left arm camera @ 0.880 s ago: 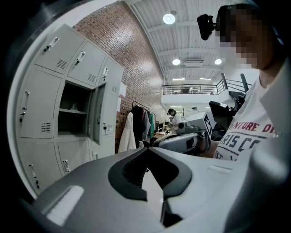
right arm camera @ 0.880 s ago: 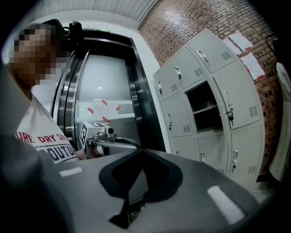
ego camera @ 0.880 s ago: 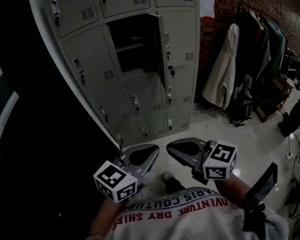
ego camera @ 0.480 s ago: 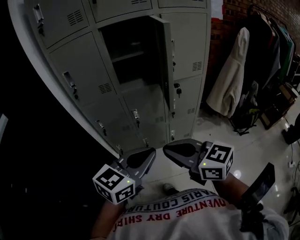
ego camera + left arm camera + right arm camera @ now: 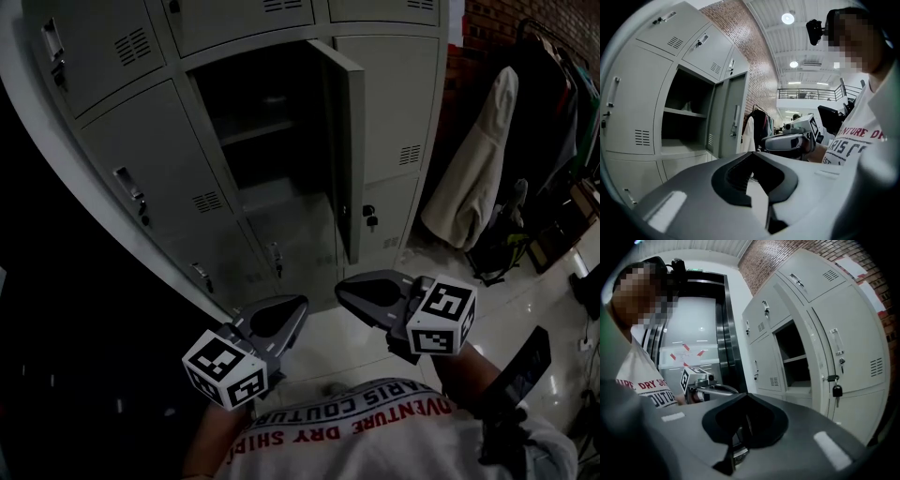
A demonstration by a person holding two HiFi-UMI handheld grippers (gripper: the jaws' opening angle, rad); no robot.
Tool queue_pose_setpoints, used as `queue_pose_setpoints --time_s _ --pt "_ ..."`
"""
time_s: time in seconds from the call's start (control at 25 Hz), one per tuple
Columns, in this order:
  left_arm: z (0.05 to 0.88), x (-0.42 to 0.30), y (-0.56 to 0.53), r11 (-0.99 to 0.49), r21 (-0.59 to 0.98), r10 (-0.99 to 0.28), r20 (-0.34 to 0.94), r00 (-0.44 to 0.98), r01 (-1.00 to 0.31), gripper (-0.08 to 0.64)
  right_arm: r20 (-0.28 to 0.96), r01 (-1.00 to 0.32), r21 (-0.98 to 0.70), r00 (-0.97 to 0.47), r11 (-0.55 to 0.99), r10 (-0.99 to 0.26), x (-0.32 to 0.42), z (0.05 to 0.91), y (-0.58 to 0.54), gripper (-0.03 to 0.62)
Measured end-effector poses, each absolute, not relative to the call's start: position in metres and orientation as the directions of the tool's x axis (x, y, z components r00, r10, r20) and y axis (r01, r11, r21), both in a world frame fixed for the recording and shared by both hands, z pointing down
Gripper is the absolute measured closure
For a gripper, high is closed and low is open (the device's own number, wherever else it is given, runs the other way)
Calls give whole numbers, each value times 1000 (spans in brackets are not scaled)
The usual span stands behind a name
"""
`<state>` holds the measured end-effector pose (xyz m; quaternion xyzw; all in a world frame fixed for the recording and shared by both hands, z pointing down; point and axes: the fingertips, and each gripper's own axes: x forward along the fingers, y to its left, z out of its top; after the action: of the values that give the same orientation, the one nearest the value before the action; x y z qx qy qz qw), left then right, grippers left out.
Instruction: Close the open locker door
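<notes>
Head view, door: the locker door [image 5: 349, 150] stands wide open in the upper middle of the pic. It sticks out toward us, w/ its hinge side at the right of the dark locker hole [image 5: 267, 122].
Head view, L side: the left gripper [image 5: 298, 305] is low, a bit left of middle. Its fingers are closed w/ nothing in them.
Head view, R side: the right gripper [image 5: 345, 291] is low, just right of middle, near the door's bottom corner but apart from it. Its fingers are closed & empty too.
Head view, other stuff: a coat [image 5: 473, 169] hangs at the right. The shiny floor [image 5: 366, 347] is below.
Left gripper view: the door [image 5: 733, 117] is left of middle, beside a shelf [image 5: 684, 112] in the hole. The grey fingers [image 5: 693, 197] fill the bottom, pressed together, holding nothing.
Right gripper view: the door [image 5: 819, 362] looks thin, right of middle. The fingers [image 5: 811, 427] at the bottom are shut together, nothing between.
Step now (my guess): getting close to the door. It's not touched yet.
How to do it well (my guess): lift the R gripper to the door's outer face, near the free edge, not the hinge. Keep the fingers closed & flat on it, then push slow toward the left till the door sits flush. Keep the L gripper out of the gap so it can't get pinched.
</notes>
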<state>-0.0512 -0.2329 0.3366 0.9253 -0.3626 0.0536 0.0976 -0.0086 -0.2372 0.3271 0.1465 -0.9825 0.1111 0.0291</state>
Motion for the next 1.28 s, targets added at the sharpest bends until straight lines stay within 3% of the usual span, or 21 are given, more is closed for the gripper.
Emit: queue_pose_setpoints --time_s 0.48,1.28 --pt "345 -63 -277 -698 184 -668 179 722 -692 555 56 -568 10 -821 823 -568 68 271 -381 598" --pt "344 -80 -324 -689 190 -675 186 714 -700 555 18 -446 -29 -895 894 -446 5 274 -405 598"
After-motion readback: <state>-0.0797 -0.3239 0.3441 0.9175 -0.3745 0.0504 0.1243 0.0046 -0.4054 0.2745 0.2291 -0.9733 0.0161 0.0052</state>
